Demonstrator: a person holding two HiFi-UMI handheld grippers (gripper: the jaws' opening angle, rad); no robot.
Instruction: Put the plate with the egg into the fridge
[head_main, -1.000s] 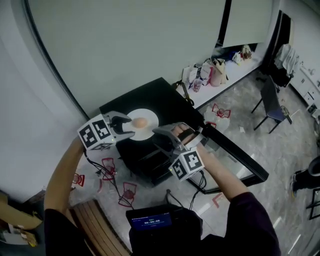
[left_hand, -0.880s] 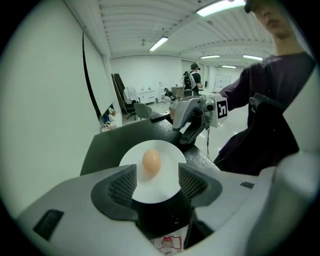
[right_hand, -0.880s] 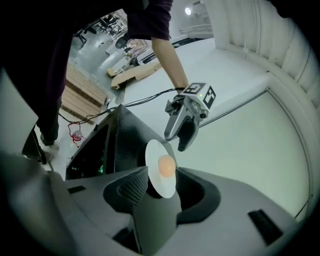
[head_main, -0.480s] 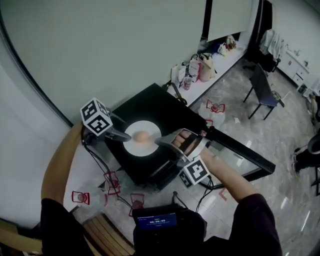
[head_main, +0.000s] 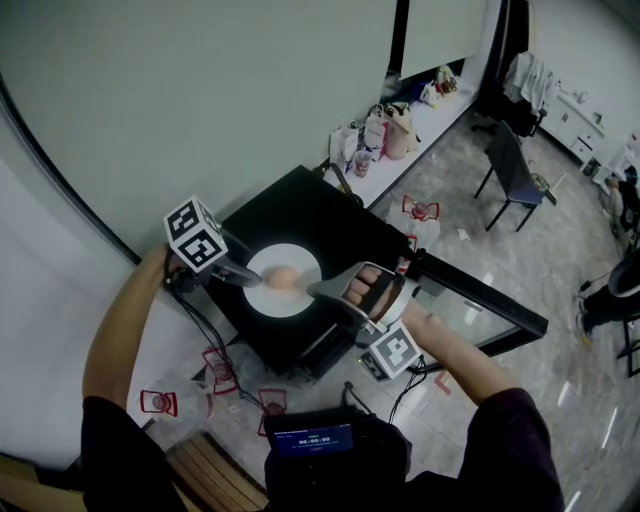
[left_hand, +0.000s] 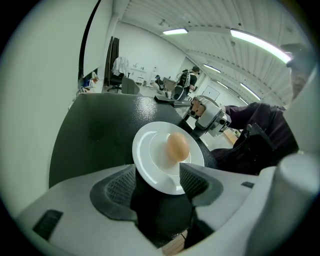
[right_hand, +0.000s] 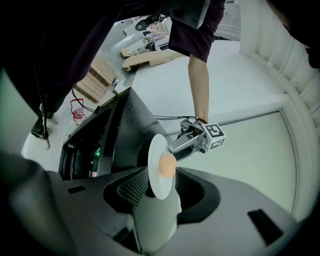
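A white plate (head_main: 262, 266) with a brown egg (head_main: 283, 277) lies on top of the black fridge (head_main: 300, 212). My left gripper (head_main: 249, 274) is at the plate's left rim. Its jaws have just been opening and now stand wide, with the plate (left_hand: 148, 150) rim between the pads and the egg (left_hand: 177, 146) just beyond. My right gripper (head_main: 322, 291) is at the opposite rim, shut on the plate (right_hand: 153, 150) edge, and the egg (right_hand: 167, 165) sits just ahead of the pads. The fridge door (head_main: 482, 312) hangs open to the right.
Bags (head_main: 385, 125) line a low ledge by the wall. A chair (head_main: 510, 170) stands on the marble floor. Red-and-white markers (head_main: 222, 368) and cables lie left of the fridge. A dark device with a screen (head_main: 310, 440) is near my body, beside wooden slats (head_main: 205, 470).
My left gripper has tilted downward and opened its jaws around the plate's left rim. The right gripper has stayed at the right rim. The plate rests in the same place.
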